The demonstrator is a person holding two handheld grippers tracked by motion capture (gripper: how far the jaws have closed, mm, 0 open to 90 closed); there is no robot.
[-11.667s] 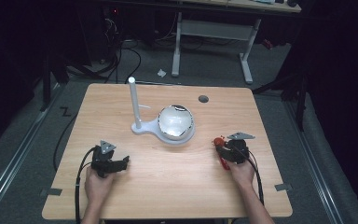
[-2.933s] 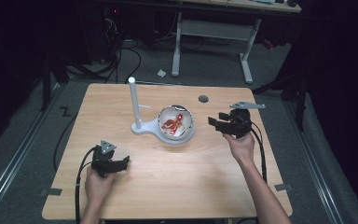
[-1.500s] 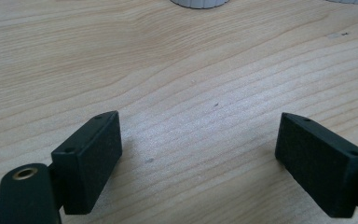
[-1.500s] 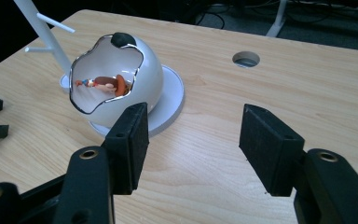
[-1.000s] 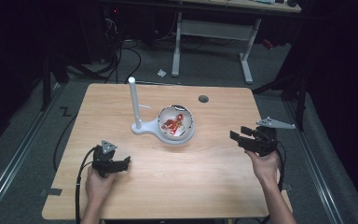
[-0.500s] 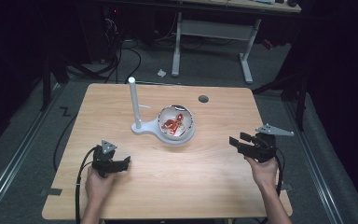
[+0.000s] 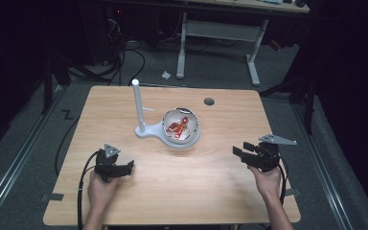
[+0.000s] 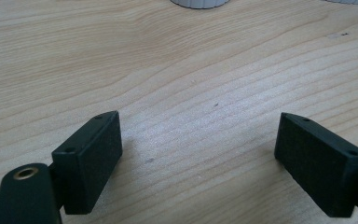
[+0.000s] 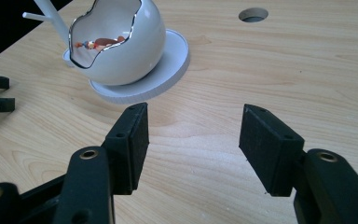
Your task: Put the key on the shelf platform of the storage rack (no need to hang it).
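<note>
Wooden bench [image 7: 172, 191], bare between both hand-held grippers. White egg-shaped bowl [image 7: 181, 127] on a round stand [image 9: 175, 60] ahead of the right hand-held gripper [image 7: 244, 152], red item [image 7: 178, 126] inside, thin white post [image 7: 137, 105] beside. Left hand-held gripper [image 7: 124, 167] low over bare wood, jaws wide, empty. Right jaws wide too, empty, aimed at the bowl.

The bowl [image 7: 181, 128] sits mid-table [image 7: 220, 191] on a base [image 7: 146, 131]; a post [image 7: 138, 105] stands left of it, a hole [image 7: 209, 101] far right.
</note>
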